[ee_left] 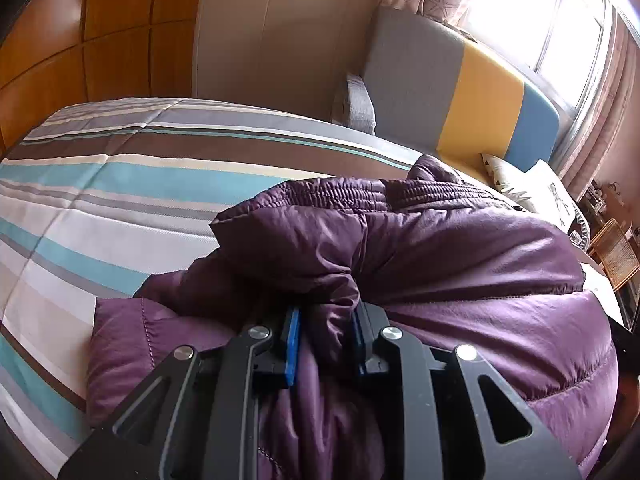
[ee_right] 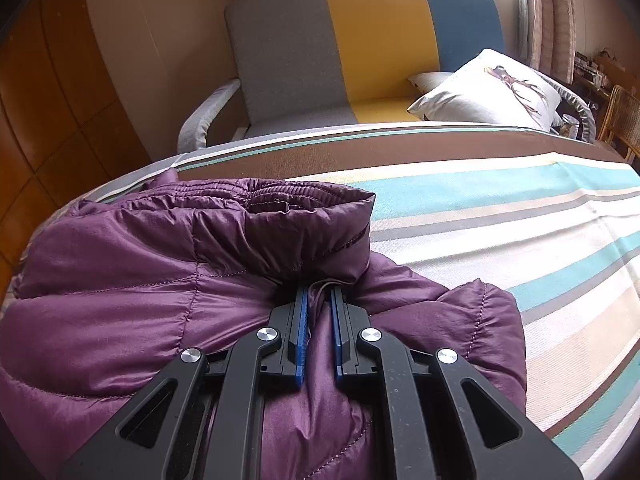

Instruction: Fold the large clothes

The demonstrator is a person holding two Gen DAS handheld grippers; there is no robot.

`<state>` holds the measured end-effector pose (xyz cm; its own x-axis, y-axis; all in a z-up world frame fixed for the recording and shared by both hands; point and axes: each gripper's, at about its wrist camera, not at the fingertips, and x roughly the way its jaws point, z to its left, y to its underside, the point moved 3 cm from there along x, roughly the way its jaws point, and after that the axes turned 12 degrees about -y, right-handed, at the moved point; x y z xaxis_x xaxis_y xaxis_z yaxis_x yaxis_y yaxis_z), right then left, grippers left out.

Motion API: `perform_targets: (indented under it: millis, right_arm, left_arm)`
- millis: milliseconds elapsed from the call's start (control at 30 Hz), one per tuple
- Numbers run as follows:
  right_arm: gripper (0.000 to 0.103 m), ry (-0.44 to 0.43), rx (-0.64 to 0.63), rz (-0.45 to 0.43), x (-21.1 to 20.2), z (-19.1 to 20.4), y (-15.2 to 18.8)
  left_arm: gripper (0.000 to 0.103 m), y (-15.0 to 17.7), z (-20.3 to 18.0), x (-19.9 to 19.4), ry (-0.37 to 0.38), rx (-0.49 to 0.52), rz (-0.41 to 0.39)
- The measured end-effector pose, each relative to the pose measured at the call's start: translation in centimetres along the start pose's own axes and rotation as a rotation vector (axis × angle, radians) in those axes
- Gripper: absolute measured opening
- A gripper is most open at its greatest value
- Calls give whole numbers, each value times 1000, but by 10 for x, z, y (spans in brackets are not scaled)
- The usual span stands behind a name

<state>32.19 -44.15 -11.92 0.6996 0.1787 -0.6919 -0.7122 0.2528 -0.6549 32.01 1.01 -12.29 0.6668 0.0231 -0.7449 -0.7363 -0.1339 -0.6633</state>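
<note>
A purple quilted puffer jacket (ee_left: 460, 248) lies bunched on a striped bed (ee_left: 100, 184). My left gripper (ee_left: 326, 312) is shut on a thick fold of the jacket, pinched between its blue pads. In the right wrist view the same jacket (ee_right: 140, 264) fills the left and centre, its ribbed edge rolled over at the top. My right gripper (ee_right: 319, 294) is shut on another fold of the jacket. The fingertips of both grippers are partly buried in fabric.
The bed cover (ee_right: 500, 220) has teal, brown, grey and cream stripes. Behind the bed stands a grey, yellow and blue sofa (ee_right: 360, 40) with a white cushion (ee_right: 488, 88). A wooden wardrobe (ee_left: 100, 20) is at the left, a wicker chair (ee_right: 624, 120) at the far right.
</note>
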Motion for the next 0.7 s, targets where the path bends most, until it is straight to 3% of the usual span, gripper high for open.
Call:
perform_targets:
  millis: [133,233,267,400,500,600,700]
  right_arm:
    - [9,12,-8,-4,-1,1,1]
    - [9,20,-10,-6,-2,4,2]
    - [9,24,-12,-7,-2,5,2]
    - [9,37,-21,-10,-2,8,3]
    - [9,37,-18,-14,-3,7,3]
    - [9,39,-17,-16,-3,7,3]
    - [9,42,-18,-16,-3,7,4]
  left_arm:
    - [30,1,-2,-7,-31,8,-13]
    - [57,1,0,-23,-94,-5,-25]
    - [74,0,1,-33,-114,-16,-43]
    - [79,-5,-17,-87,-103,-39,-171]
    - [82,-13,-55,-114,-93,36,-254]
    - [82,-21,-92,-109,-104,133,-271]
    - [79,-26,-118,-67,-157,208,-216]
